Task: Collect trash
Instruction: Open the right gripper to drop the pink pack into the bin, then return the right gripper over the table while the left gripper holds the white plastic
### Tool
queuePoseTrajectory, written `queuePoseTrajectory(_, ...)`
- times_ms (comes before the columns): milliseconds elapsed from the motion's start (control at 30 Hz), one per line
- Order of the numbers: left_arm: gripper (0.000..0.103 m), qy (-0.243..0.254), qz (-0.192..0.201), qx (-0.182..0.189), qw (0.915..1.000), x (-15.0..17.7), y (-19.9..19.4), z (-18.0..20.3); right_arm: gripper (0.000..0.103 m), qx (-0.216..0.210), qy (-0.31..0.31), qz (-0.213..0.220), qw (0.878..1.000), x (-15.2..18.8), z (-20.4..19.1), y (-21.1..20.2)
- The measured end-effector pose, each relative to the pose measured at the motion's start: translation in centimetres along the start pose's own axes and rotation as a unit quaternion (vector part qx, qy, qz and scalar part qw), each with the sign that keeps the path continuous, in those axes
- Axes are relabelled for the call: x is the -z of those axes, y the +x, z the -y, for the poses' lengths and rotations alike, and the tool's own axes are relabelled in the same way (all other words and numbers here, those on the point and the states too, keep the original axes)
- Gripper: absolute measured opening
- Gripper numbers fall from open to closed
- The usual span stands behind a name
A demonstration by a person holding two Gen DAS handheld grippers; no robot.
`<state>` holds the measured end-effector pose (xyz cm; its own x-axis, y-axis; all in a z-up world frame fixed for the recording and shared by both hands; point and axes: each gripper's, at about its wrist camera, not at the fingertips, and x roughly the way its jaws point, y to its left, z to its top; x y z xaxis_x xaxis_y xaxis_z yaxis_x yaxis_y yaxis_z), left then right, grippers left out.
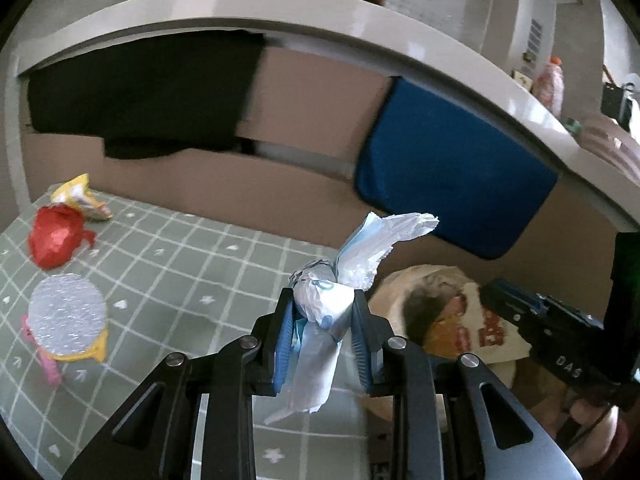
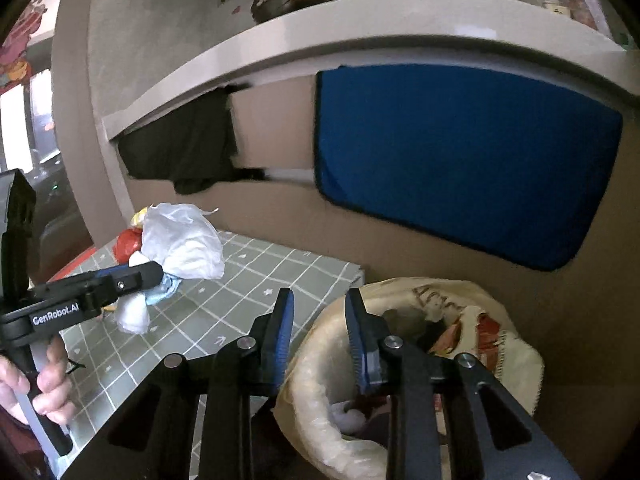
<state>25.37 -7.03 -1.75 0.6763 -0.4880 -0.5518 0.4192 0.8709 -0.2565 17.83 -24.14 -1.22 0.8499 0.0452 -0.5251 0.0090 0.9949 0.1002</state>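
Green checked tabletop (image 1: 168,248), landmark for all places. Off its right edge, lower down, stands the trash bag (image 2: 320,364), mouth open, some waste already inside, so the task looks partly done. Left on the tabletop's far left side: red foil wrapper (image 1: 54,240), yellow snack packet (image 1: 82,200) behind it, foil-lidded cup (image 1: 68,320) nearer. Left tongs (image 1: 324,312) are closed on a crumpled white tissue wad (image 1: 324,300), held above the tabletop's right edge, short of the bag. Right tongs (image 2: 320,312) hold nothing, jaws a narrow gap apart, over the bag's rim just off the tabletop's right edge. Likely next: drop wad in bag.
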Motion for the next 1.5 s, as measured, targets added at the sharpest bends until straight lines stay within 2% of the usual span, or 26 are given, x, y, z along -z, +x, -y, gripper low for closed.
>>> queuePoseTrajectory(200,0.028,-0.014,0.019,-0.043,0.9988,-0.1,-3.0,-4.3,0.025,-0.042,-0.019,-0.012,0.999,0.0,-3.2,1.8)
queuePoseTrajectory(333,0.028,-0.023,0.049,-0.097,0.9938,-0.5,-7.0,-8.9,0.026,-0.080,-0.044,-0.027,0.995,0.0,-7.2,3.7)
queuePoseTrajectory(367,0.028,-0.028,0.055,-0.112,0.9918,-0.7,-8.0,-10.1,0.030,-0.097,-0.051,-0.034,0.993,0.0,-8.4,4.3)
queuePoseTrajectory(400,0.028,-0.033,0.059,-0.121,0.9903,-0.7,-8.8,-11.0,0.039,-0.116,-0.060,-0.043,0.990,-0.1,-10.0,5.0)
queuePoseTrajectory(467,0.028,-0.050,0.073,-0.147,0.9852,-0.9,-11.1,-13.9,0.047,-0.146,-0.084,-0.055,0.984,-0.2,-12.8,6.1)
queuePoseTrajectory(567,0.028,-0.073,0.087,-0.179,0.9773,-0.7,-13.6,-17.4,0.046,-0.175,-0.134,-0.075,0.973,0.0,-17.7,8.2)
queuePoseTrajectory(667,0.028,-0.100,0.090,-0.194,0.9717,-0.1,-15.0,-20.4,0.046,-0.215,-0.174,-0.101,0.956,0.7,-22.3,10.1)
queuePoseTrajectory(833,0.028,-0.134,0.100,-0.212,0.9629,1.6,-16.2,-23.8,0.045,-0.206,-0.239,-0.115,0.942,1.7,-29.1,13.4)
queuePoseTrajectory(967,0.028,-0.168,0.099,-0.218,0.9562,3.2,-16.6,-26.9,0.046,-0.194,-0.269,-0.121,0.936,2.3,-32.4,15.7)
queuePoseTrajectory(1200,0.028,-0.201,0.079,-0.216,0.9521,4.7,-15.3,-29.3,0.050,-0.173,-0.288,-0.144,0.931,3.5,-36.0,19.5)
queuePoseTrajectory(1300,0.028,-0.207,0.075,-0.213,0.9519,5.0,-15.1,-29.6,0.051,-0.156,-0.291,-0.146,0.933,3.5,-35.9,20.1)
queuePoseTrajectory(1333,0.028,-0.207,0.074,-0.211,0.9523,5.1,-14.9,-29.5,0.050,-0.156,-0.282,-0.145,0.936,3.3,-35.4,20.0)
queuePoseTrajectory(1400,0.028,-0.207,0.071,-0.207,0.9536,5.2,-14.8,-29.3,0.030,-0.167,-0.246,-0.153,0.942,2.3,-33.6,19.8)
queuePoseTrajectory(1500,0.028,-0.204,0.063,-0.195,0.9573,5.3,-14.0,-28.7,0.019,-0.186,-0.185,-0.151,0.953,0.7,-30.1,18.6)
